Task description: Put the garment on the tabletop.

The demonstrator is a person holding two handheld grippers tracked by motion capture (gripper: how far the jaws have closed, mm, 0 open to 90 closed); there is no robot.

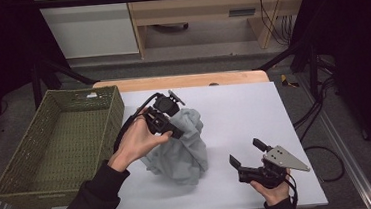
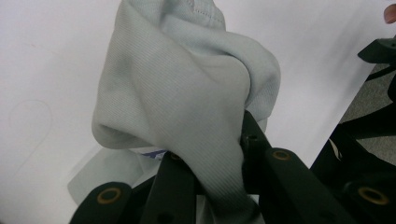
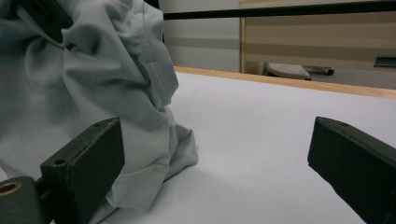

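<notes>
High view: crumpled grey ribbed cloth [image 1: 177, 148].

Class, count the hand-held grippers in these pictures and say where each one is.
2. The left hand-held gripper is clamped on the grey cloth at mid-table; the right hand-held gripper hovers open near the front edge.

A pale grey-blue cloth [image 1: 180, 145] of fine ribbed knit is seen gathered into a crumpled, upright bunch near the middle of the white table top [image 1: 244, 115]. Its upper part is lifted and pinched (a stitched hem shows at the top), while its lower folds are left resting on the surface. It lies just beside the woven green basket [image 1: 37, 161].
</notes>
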